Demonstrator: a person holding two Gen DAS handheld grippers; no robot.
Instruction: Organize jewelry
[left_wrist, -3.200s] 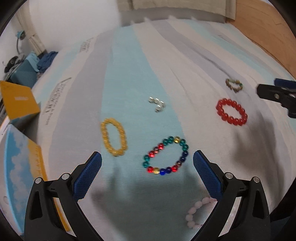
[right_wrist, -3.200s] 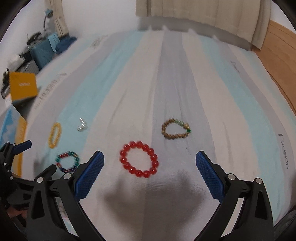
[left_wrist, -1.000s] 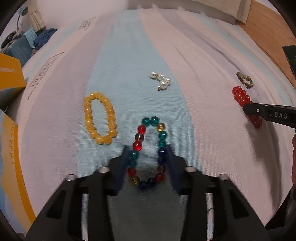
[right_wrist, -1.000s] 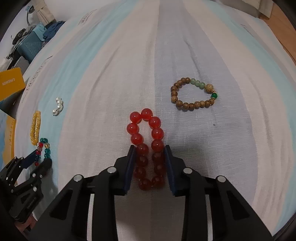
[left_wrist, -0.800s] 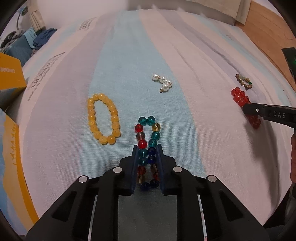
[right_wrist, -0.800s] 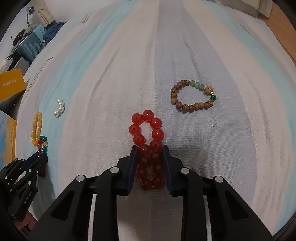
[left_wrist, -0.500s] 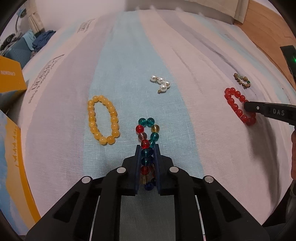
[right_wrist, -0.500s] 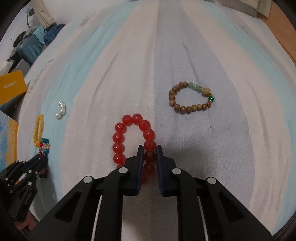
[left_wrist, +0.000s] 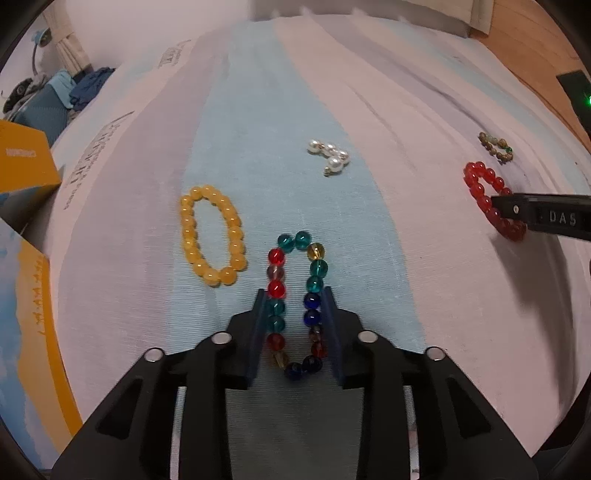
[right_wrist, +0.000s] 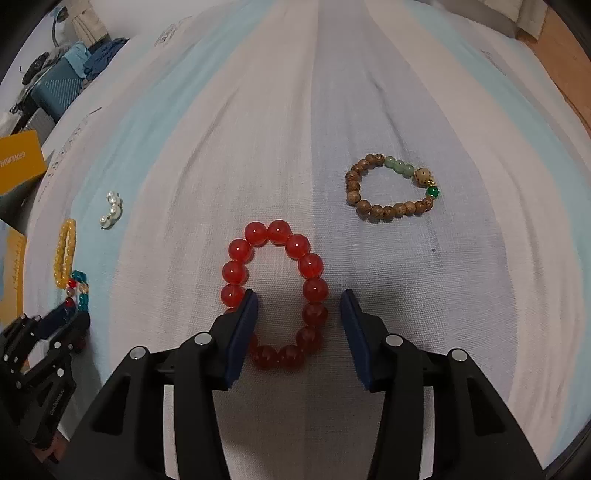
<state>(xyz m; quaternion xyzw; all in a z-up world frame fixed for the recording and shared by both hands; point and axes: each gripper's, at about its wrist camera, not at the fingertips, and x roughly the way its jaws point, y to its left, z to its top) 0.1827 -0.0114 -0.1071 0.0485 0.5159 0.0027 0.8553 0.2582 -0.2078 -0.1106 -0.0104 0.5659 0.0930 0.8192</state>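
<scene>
A multicoloured bead bracelet (left_wrist: 297, 299) lies on the striped bed cloth (left_wrist: 332, 92). My left gripper (left_wrist: 294, 295) is partly open, its jaws on either side of the bracelet's near half. A red bead bracelet (right_wrist: 275, 291) lies flat on the cloth. My right gripper (right_wrist: 298, 299) is open; its left finger stands over the bracelet's near left side and its right finger is apart from the beads. A yellow bracelet (left_wrist: 212, 240), a pearl piece (left_wrist: 330, 153) and a brown wooden bracelet (right_wrist: 391, 188) lie loose on the cloth.
Orange and blue boxes (left_wrist: 26, 162) stand at the left edge of the bed. Bags and clothes (right_wrist: 62, 81) lie beyond the far left corner. A wooden floor (left_wrist: 535, 48) shows at the right.
Both grippers closed on their bracelets, squeezing them narrow, and have now opened again. The multicoloured and red bracelets have sprung back wider and rest on the cloth.
</scene>
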